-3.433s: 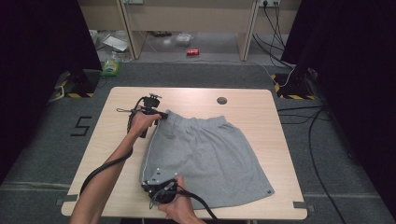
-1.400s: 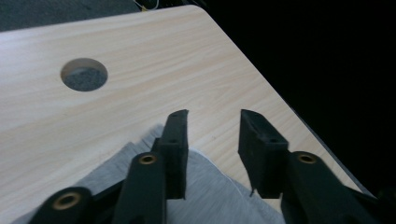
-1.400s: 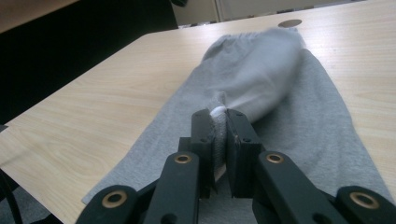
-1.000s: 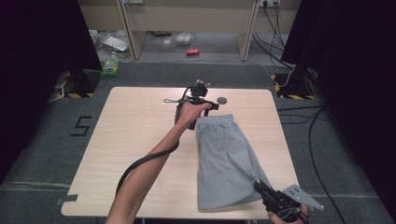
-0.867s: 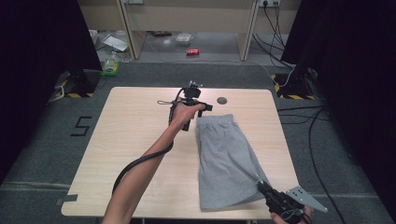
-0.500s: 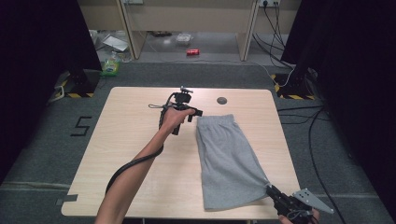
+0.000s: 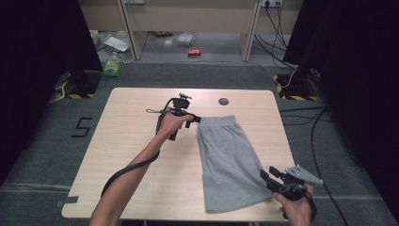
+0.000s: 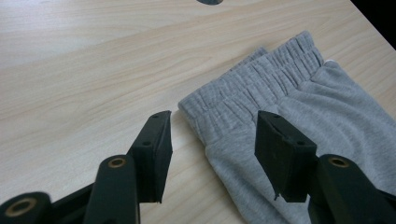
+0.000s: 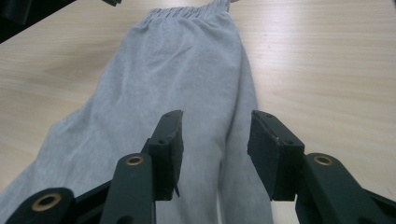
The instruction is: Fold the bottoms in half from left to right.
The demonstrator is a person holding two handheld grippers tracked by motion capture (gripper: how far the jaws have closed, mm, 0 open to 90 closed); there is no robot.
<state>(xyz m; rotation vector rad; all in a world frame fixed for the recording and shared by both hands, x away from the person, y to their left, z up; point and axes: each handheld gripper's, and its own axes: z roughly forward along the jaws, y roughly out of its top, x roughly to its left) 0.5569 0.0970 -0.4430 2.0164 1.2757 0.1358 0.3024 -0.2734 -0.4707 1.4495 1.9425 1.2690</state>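
The high camera sits above the near edge of the worktop (image 7: 141,155), looking forward and down over the whole top to the floor beyond. The left gripper (image 7: 194,119) camera rides close above the far end of the grey shorts (image 8: 299,98), looking along its jaws at the waistband from just beside it. The right gripper (image 7: 269,177) camera looks from the near right corner, low, up the shorts' length toward that same waistband, which all three views share.
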